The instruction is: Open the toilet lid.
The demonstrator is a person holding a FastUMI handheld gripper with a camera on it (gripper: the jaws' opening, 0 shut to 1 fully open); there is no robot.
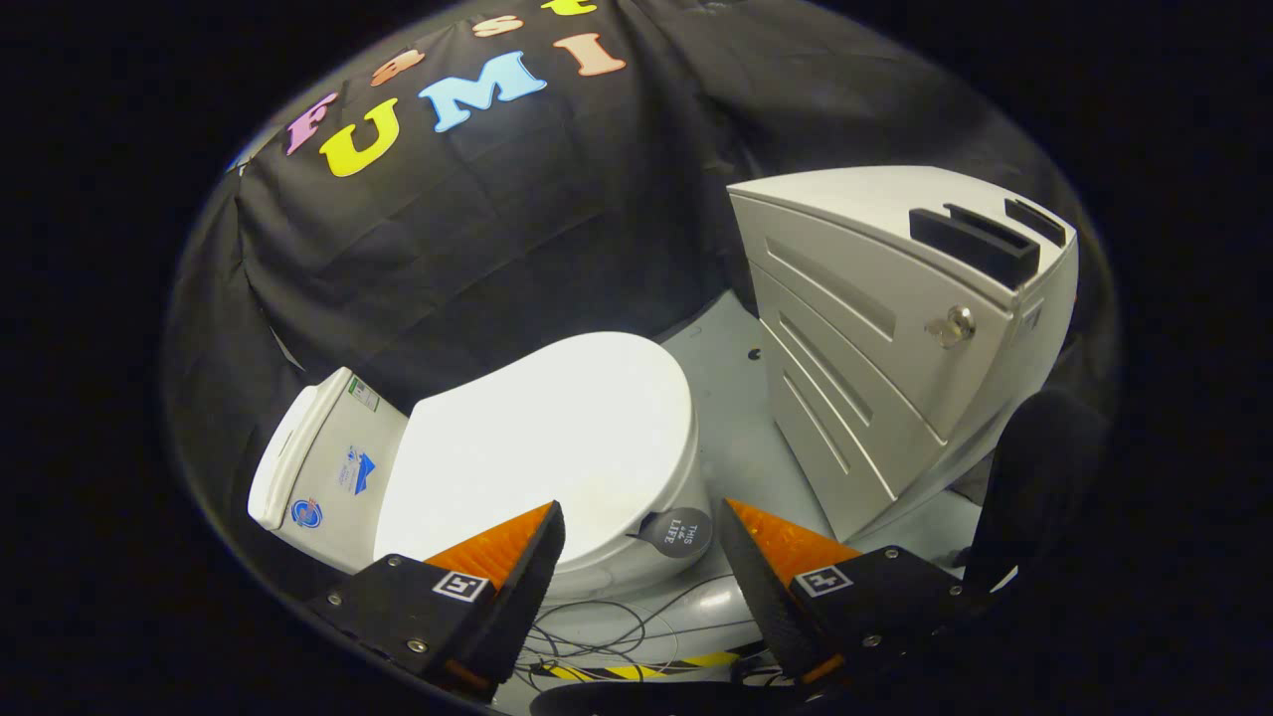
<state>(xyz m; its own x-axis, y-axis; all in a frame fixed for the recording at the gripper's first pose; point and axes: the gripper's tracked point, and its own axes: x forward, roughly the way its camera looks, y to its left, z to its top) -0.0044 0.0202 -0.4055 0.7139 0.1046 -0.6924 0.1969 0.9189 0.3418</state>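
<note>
One dark pull tab [678,531] hangs off the shut toilet lid [542,438], just ahead between our gripper [641,527]'s wide-spread, empty fingers. We judge the lid rigid, smooth, slippery; pinching that tab seems best.

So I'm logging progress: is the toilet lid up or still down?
Down. The toilet lid lies flat over the bowl, its tab just ahead of the open gripper, whose fingers touch nothing.
</note>
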